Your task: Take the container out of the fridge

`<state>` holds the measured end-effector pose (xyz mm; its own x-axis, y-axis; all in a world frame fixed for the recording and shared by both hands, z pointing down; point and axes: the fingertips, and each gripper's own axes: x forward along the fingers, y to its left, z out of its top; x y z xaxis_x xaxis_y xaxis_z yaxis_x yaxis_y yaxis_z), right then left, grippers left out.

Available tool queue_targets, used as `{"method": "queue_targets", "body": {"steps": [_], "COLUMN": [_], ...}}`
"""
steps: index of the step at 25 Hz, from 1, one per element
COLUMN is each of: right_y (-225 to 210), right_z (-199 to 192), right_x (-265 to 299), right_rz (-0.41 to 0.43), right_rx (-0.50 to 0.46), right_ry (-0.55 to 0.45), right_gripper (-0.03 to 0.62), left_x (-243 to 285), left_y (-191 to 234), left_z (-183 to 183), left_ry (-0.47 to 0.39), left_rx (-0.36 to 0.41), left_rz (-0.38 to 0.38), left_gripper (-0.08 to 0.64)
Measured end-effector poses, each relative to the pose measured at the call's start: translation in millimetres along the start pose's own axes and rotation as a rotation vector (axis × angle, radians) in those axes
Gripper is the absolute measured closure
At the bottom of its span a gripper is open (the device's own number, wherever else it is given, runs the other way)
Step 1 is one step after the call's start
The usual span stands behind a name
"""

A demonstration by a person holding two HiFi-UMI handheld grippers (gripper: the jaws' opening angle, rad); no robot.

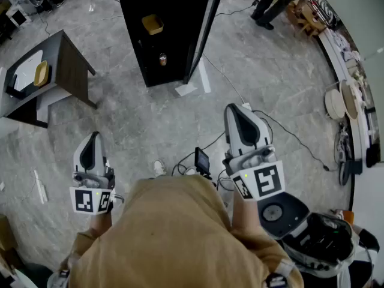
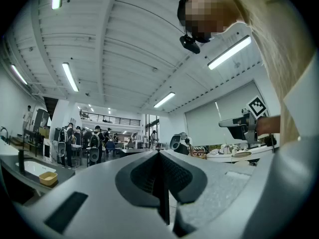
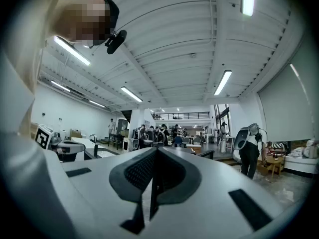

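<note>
Facing: the fridge [image 1: 157, 47] stands well ahead across the floor, and its door [image 1: 205, 23] is swung open to the right, so the shelves can be reached without a pull on the door first.
Container [image 1: 152, 24]: yellow, on the upper shelf inside the fridge, well apart from both grippers and untouched.
Jar [image 1: 162, 59]: small, on the shelf below and clear of the container, so it is probably no obstacle.
Left gripper [image 1: 94, 139]: its jaws are pressed together with nothing between them. It is held low at the person's left and points forward — a carrying posture rather than a reach.
Right gripper [image 1: 234, 114]: its jaws are likewise together and empty. It is held at the person's right, a little further forward than the left.
Why closed: most likely because there is nothing to hold yet. Whichever gripper takes the container must spread its jaws before meeting the rim.
Table [image 1: 67, 56]: dark, off to the left, bearing a yellow bowl [image 1: 41, 72]. It may be where the container gets set down — only a guess.
Stage: the approach; the taking-out has not begun.
Risk: cables [image 1: 300, 143] trail over the floor near the person's path and could catch a foot.
</note>
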<state>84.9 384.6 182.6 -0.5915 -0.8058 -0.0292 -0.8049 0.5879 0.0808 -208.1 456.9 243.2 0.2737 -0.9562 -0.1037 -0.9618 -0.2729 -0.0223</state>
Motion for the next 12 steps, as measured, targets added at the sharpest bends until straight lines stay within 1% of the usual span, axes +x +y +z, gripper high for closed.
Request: {"method": "queue_targets", "body": {"steps": [7,12], "right_y": [-1,3], "right_z": [-6,1], "right_x": [3,12], "right_rz": [-0.015,-0.004], "right_rx": [-0.004,0.001], "right_ry": [0.004,-0.009], "right_gripper": [0.591,0.591], "left_x": [6,6], "left_y": [13,24], "left_z": [-3,-2], "left_ry": [-0.008,0.001], "left_rx": [0.019,0.016], "left_rz": [0.012,0.027], "left_gripper": [0.558,0.558]}}
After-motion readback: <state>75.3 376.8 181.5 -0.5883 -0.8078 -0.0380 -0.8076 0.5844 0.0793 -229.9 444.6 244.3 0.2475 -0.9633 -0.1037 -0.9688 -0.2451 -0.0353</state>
